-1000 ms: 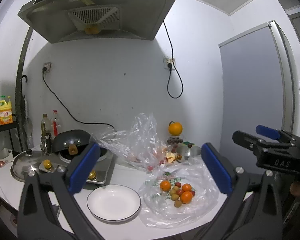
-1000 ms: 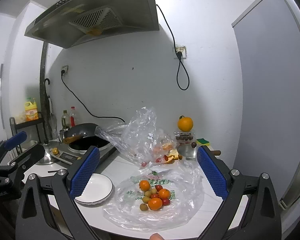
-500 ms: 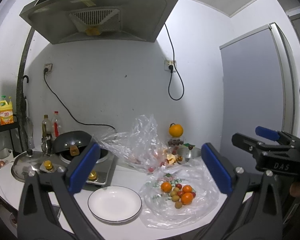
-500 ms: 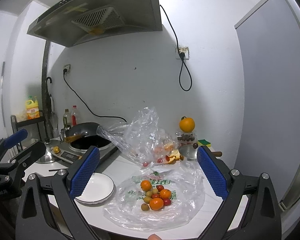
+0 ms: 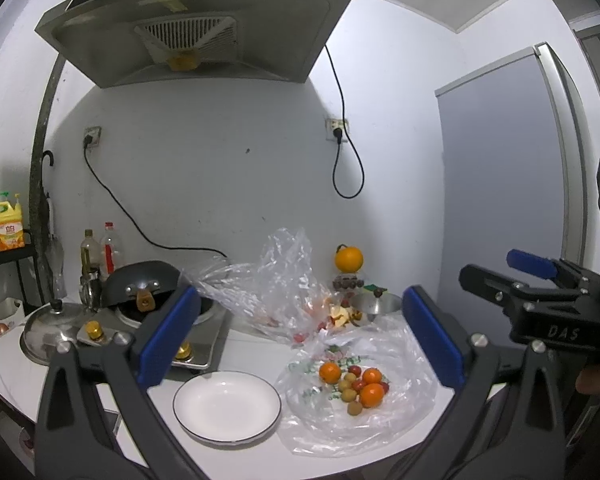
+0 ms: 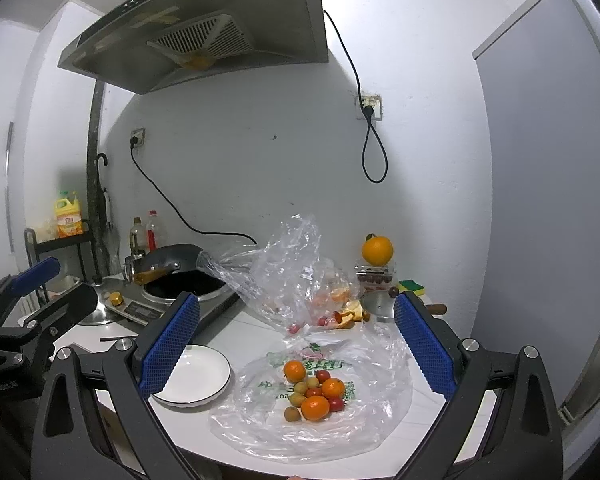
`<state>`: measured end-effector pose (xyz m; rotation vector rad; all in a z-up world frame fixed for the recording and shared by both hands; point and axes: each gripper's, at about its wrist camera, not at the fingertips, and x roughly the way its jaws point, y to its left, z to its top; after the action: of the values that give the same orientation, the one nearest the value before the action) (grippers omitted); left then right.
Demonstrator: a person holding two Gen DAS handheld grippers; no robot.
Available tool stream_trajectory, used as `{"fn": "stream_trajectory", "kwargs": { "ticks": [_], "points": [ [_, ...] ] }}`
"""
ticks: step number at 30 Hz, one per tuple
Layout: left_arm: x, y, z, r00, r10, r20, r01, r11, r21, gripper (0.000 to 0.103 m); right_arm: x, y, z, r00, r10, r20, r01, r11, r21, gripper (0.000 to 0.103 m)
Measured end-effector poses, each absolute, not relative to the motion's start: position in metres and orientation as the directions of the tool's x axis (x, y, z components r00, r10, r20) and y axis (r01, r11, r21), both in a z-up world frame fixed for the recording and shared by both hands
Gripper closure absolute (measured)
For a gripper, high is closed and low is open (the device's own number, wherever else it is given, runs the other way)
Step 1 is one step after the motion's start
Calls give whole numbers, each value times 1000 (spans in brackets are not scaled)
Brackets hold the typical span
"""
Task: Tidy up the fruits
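Blue-padded left tool (image 5: 300,336) and right tool (image 6: 296,340) both gape wide, holding nothing.

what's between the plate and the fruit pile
Only the bag's clear plastic edge on white counter lies between plate and fruit pile; the right wrist view shows it.

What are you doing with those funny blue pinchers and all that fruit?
A person holds a pincher in each hand. The left gripper and right gripper are both open, empty and above the counter. A pile of little fruits lies on a flat plastic bag, beside an empty white plate. No fruit has been sorted yet.
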<state>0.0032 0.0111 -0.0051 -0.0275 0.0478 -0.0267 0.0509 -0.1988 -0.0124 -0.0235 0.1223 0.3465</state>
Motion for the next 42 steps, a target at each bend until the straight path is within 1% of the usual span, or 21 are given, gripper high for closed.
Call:
{"fn": "stream_trajectory", "kwargs": {
  "ticks": [42],
  "points": [
    [6, 22, -7, 999, -4, -34, 3, 999, -35, 1, 55, -198, -13, 932, 337, -135, -341, 940, -11, 4]
  ]
}}
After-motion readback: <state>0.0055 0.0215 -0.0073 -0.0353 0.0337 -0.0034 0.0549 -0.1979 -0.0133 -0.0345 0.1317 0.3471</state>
